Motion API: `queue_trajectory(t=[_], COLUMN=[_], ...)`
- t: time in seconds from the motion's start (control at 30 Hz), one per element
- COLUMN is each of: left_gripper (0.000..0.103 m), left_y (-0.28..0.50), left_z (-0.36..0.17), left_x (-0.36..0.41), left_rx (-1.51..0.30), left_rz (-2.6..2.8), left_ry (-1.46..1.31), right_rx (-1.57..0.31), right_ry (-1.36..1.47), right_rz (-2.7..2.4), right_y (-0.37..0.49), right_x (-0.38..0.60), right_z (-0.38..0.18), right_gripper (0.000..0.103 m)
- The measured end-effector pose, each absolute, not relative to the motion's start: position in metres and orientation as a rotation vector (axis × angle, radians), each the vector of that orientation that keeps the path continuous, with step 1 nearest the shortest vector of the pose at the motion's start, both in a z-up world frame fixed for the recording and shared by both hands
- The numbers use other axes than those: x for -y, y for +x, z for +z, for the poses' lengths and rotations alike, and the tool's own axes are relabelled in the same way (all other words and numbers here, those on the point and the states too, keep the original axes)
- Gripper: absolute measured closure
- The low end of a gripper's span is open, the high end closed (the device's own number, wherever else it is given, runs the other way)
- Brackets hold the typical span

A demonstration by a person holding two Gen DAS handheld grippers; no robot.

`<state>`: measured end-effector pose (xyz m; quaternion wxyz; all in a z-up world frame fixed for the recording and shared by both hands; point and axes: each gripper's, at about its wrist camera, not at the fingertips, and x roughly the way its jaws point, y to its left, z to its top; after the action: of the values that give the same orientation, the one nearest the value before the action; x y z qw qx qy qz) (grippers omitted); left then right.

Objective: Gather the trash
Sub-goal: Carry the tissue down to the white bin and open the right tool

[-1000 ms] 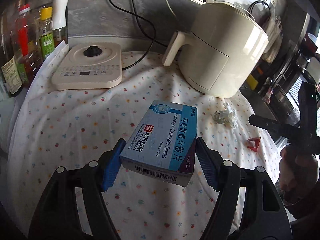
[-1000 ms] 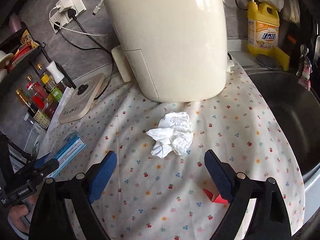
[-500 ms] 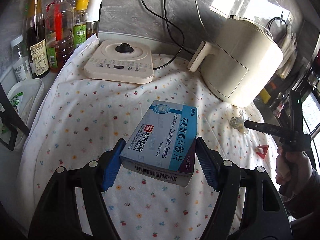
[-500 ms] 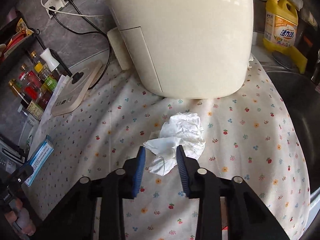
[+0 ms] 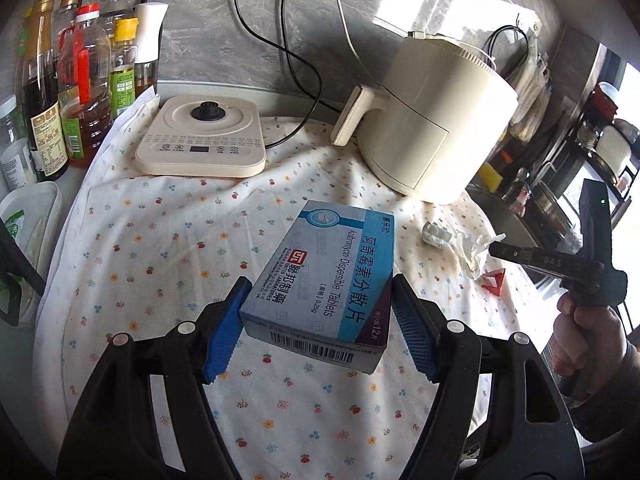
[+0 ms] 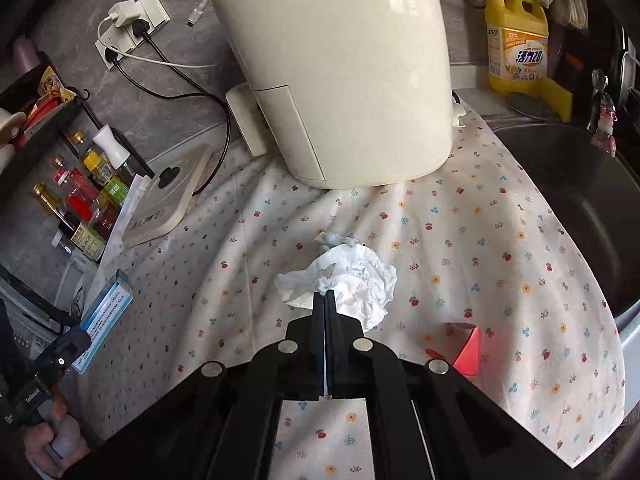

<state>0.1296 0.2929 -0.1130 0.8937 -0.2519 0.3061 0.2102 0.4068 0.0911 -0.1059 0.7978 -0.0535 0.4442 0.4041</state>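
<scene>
Tissue (image 6: 352, 280) pinched in right jaws

left gripper (image 5: 318, 322): black frame, blue ribbed pads, silver screws | right gripper (image 6: 325, 300): same, seemingly | bare-skinned hands

Left wrist view: rides behind the left hand-held gripper (image 5: 318, 316), raised above the near edge of the floral-cloth tabletop (image 5: 160, 248), facing the grey back wall, bottles at the left edge. Right wrist view: close behind the right hand-held gripper (image 6: 325, 300), low, looking steeply down near the sink-side edge. Both share the cream cylindrical air fryer (image 5: 432, 128) (image 6: 340, 72), flat cream induction cooker (image 5: 202, 140) (image 6: 164, 204), crumpled white tissue (image 5: 464, 246) (image 6: 348, 280).
</scene>
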Motion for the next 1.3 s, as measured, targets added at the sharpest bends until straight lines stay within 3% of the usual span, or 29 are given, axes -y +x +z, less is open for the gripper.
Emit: queue_trajectory(t=[0.73,1.3], left_gripper=[0.032,0.032], left_y=[0.195,0.222], left_z=[-0.100,-0.112], left_x=[-0.223,0.004], left_rx=[-0.660,-0.782], left_rz=[0.115,-0.205], left_ry=[-0.425,-0.324], right_rx=[-0.882,-0.933], right_ry=[0.023,0.157], right_rz=[0.681,0.394], right_y=[0.354,0.285], right_x=[0.038,0.290], right_z=[-0.060,-0.090], right_gripper=[0.102,0.102])
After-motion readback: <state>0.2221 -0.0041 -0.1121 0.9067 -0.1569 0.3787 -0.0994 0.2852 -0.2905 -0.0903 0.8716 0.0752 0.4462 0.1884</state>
